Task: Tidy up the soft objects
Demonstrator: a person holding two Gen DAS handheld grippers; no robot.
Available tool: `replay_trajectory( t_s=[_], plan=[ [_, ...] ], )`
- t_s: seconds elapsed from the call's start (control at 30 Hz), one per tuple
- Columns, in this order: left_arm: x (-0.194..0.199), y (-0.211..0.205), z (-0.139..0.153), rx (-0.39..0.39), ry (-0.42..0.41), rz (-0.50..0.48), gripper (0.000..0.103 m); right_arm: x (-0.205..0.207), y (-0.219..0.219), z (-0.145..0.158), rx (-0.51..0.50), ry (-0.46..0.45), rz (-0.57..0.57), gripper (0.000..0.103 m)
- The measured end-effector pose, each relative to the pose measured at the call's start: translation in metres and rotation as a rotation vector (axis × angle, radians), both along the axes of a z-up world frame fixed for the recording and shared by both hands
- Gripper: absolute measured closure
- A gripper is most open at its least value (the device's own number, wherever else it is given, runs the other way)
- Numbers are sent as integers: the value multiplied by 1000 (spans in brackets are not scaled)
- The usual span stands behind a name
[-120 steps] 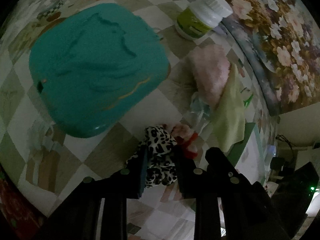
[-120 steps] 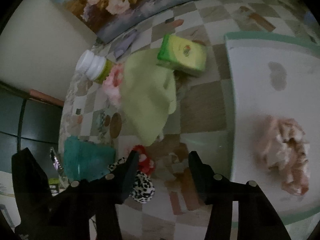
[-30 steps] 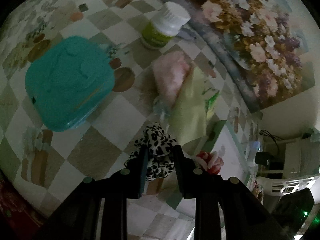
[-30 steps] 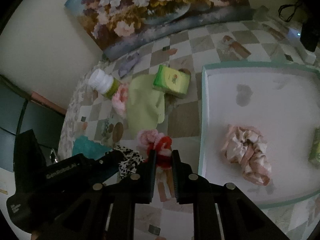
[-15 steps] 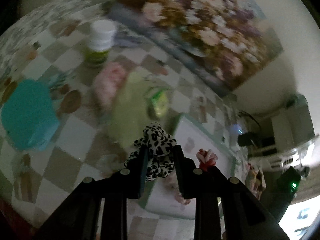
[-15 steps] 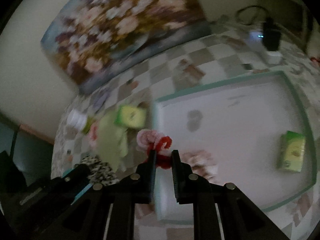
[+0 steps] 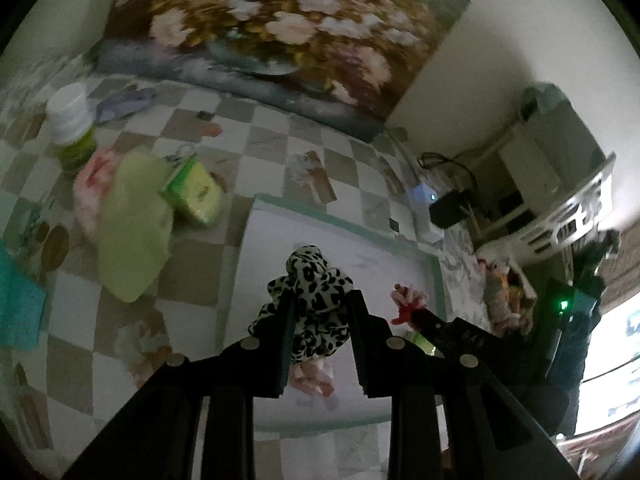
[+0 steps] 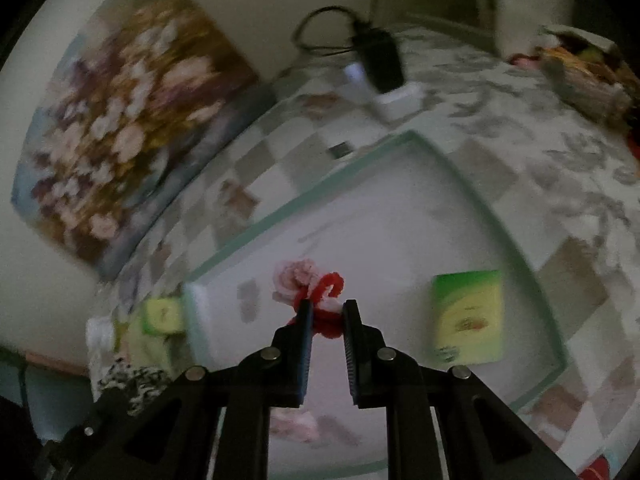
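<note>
A dim room: a table under a checkered, patterned cloth (image 7: 256, 148) runs up to a pale wall, where a large floral painting (image 7: 280, 28) leans. The landmark is the white tray (image 7: 340, 236) with its pale green rim, lying flat on the cloth.

From the left wrist view, left of the tray lie a yellow-green tissue pack (image 7: 194, 192), a light green cloth (image 7: 132, 224) draped partly over a pink fluffy thing (image 7: 90, 188), and farther left a white-capped bottle (image 7: 70, 124). A teal item (image 7: 18, 300) shows at the frame's left edge. Beyond the tray's far right corner sit a black adapter with its cable (image 7: 450, 204) and a white slatted basket (image 7: 576, 208). The left gripper (image 7: 320, 312) hangs above the tray, its fingers clamped on a leopard-print scrunchie (image 7: 310, 292), bunched and puffing out above the tips. Under it, on the tray floor, lies a peach scrunchie (image 7: 310, 376). Just right of it the right gripper (image 7: 416, 314) reaches in with a red and pink scrunchie (image 7: 406, 298).

From the right wrist view, blurred, the tray (image 8: 404, 140) fills the middle. A second green tissue pack (image 8: 468, 316) lies flat inside it, near the right rim. The right gripper (image 8: 324, 318) is above the tray floor, fingers pressed on the red and pink scrunchie (image 8: 316, 292), red loops between the pads, pink ruffle above. The adapter (image 8: 380, 60) sits beyond the tray's far corner. The leopard-print scrunchie (image 8: 128, 380) shows low left, outside the tray's left rim in this view.
</note>
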State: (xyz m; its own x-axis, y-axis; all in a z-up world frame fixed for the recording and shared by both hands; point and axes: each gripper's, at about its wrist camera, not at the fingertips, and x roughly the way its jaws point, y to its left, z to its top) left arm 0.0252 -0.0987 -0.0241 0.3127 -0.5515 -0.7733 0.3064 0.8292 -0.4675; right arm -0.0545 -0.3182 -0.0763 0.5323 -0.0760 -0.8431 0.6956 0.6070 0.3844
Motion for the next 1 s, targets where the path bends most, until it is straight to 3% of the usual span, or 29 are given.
replay_trajectory(
  t_s=[0.33,0.83,0.9,1.0],
  plan=[
    [7,-43,-18,21,-14,-85,76,-11,-30,-19,-28,44,-99,87],
    [15,-94,-54,83,-3,-185,76,-10,-49,-29,-100,89,-122,87],
    [14,-96,-58,90,10,-200,74,-9,-49,-30,-103,96,-121,87],
    [12,-99,-60,97,27,-213,62,-8,-47,-31,-109,103,-114,85]
  ],
)
